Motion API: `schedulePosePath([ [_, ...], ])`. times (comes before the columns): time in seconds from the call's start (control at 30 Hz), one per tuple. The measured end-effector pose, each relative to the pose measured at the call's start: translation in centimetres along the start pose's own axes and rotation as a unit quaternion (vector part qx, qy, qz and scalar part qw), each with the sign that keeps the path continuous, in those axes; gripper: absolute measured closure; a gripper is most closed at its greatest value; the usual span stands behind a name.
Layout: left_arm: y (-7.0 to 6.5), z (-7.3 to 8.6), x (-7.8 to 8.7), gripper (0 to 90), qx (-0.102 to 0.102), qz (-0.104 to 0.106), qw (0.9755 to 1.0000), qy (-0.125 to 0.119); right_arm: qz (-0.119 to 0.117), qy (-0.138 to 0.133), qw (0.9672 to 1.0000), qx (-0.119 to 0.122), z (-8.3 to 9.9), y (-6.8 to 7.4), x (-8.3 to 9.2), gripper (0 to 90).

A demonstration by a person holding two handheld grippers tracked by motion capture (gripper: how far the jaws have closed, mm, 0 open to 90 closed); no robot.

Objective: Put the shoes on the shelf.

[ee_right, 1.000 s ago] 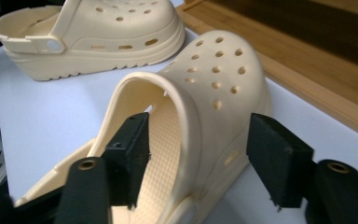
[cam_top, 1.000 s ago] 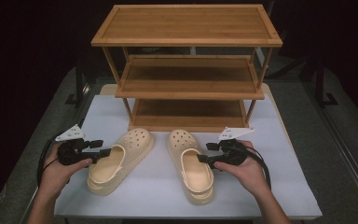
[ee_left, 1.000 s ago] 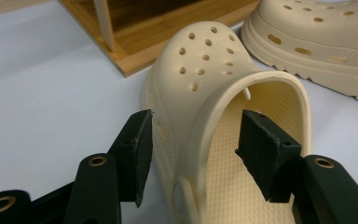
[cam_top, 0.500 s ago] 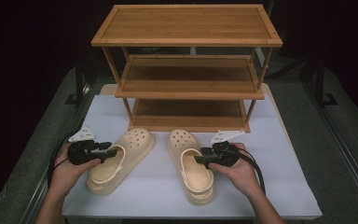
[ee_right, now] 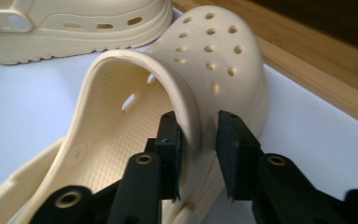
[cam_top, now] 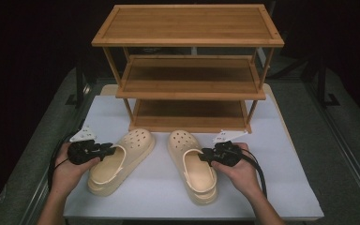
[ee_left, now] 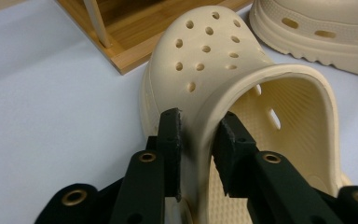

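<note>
Two cream clogs (cam_top: 122,161) (cam_top: 193,164), one three-shelf wooden rack (cam_top: 187,70), left hand-held gripper (cam_top: 107,150) and right hand-held gripper (cam_top: 205,154) each just closing, clamping a clog's rim

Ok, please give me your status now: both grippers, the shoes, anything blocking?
Left gripper closing on left clog side wall. Right gripper closing on right clog wall. Both clogs on white mat. Rack ahead, path clear.

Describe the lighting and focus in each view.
High view: white table mat evenly lit, surroundings black, slightly soft. Left gripper view: left clog sharp, its shadow soft on the mat. Right gripper view: right clog sharp, wooden rack blurred behind it.
</note>
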State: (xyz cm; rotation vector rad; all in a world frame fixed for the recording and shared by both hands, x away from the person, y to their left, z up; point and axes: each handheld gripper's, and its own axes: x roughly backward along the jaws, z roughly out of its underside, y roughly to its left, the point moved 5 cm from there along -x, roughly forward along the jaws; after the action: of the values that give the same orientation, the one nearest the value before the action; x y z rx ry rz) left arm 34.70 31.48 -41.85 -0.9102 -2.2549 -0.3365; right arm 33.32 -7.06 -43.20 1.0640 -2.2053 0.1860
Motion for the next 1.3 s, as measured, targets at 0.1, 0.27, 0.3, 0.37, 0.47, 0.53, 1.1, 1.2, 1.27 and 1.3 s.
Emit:
schedulePosePath([
  [0.1, -0.1, -0.1, 0.1, 77.1, -0.004, -0.009, 0.9999, 0.004, 0.01, -0.005, 0.9999, 0.001, 0.0, -0.2, 0.2, 76.1],
  [0.27, -0.4, -0.4, 0.2, 82.3, 0.001, -0.02, 0.9998, 0.003, 0.038, -0.019, 0.9991, 0.005, -0.2, -0.9, 1.0, 81.6],
  [0.3, -0.4, -0.4, 0.2, 83.2, 0.004, -0.019, 0.9998, 0.003, 0.041, -0.021, 0.9989, 0.003, -0.1, -1.1, 1.1, 82.2],
  [0.37, -0.7, -0.6, 0.2, 83.7, 0.015, -0.011, 0.9998, -0.004, 0.043, -0.022, 0.9989, 0.0, -0.1, -1.4, 1.4, 83.3],
  [0.47, -1.1, -0.8, 0.1, 83.8, 0.02, -0.009, 0.9998, -0.004, 0.043, -0.024, 0.9988, -0.002, 0.0, -1.6, 1.8, 83.9],
  [0.53, -1.5, -1.1, 0.0, 83.9, 0.018, -0.011, 0.9998, -0.002, 0.043, -0.024, 0.9988, -0.001, 0.1, -1.7, 2.2, 84.0],
  [1.1, -4.2, -5.4, -2.3, 83.9, 0.0, 0.011, 0.9997, -0.021, 0.082, -0.042, 0.9957, -0.008, 0.2, -5.0, 6.6, 83.9],
  [1.2, -4.4, -6.6, -2.9, 83.9, 0.0, 0.014, 0.9996, -0.027, 0.091, -0.044, 0.9948, -0.012, -0.1, -5.9, 7.1, 83.8],
  [1.27, -4.4, -7.2, -3.3, 83.9, -0.001, 0.015, 0.9995, -0.03, 0.096, -0.046, 0.9942, -0.014, -0.4, -6.5, 7.4, 83.9],
  [1.3, -4.5, -7.5, -3.5, 83.9, -0.001, 0.015, 0.9994, -0.031, 0.099, -0.046, 0.9939, -0.014, -0.5, -6.7, 7.5, 83.9],
])
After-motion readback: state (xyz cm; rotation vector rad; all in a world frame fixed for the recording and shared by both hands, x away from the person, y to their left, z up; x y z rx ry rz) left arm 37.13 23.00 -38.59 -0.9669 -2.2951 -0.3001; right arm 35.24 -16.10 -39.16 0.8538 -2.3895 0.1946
